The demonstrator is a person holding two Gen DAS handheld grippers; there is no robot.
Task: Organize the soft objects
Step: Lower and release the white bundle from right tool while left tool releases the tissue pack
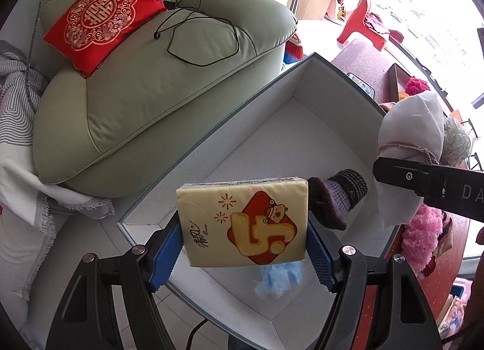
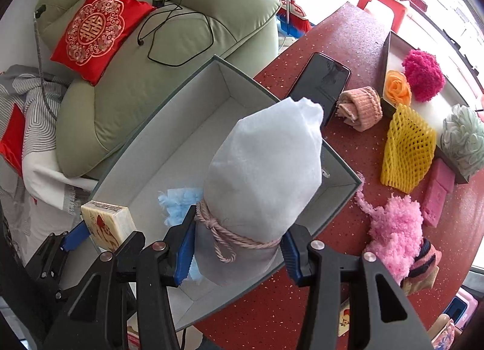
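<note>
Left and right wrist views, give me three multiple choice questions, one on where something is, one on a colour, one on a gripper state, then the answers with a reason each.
1. Where is the tissue pack?
A. On the sofa
B. Held above the grey box
C. On the red table

2. What colour is the mesh fruit sleeve on the table?
A. Yellow
B. Blue
C. Green

3. What is the state of the right gripper?
A. Open and empty
B. Shut on the phone
C. Shut on the white cloth bag

Answers:
1 B: the left gripper clamps the pack between its blue pads, with the box's white inside below.
2 A: the netted sleeve beside the orange foam rose is plainly yellow.
3 C: both blue pads press the bag's sides near its rope tie.
</note>
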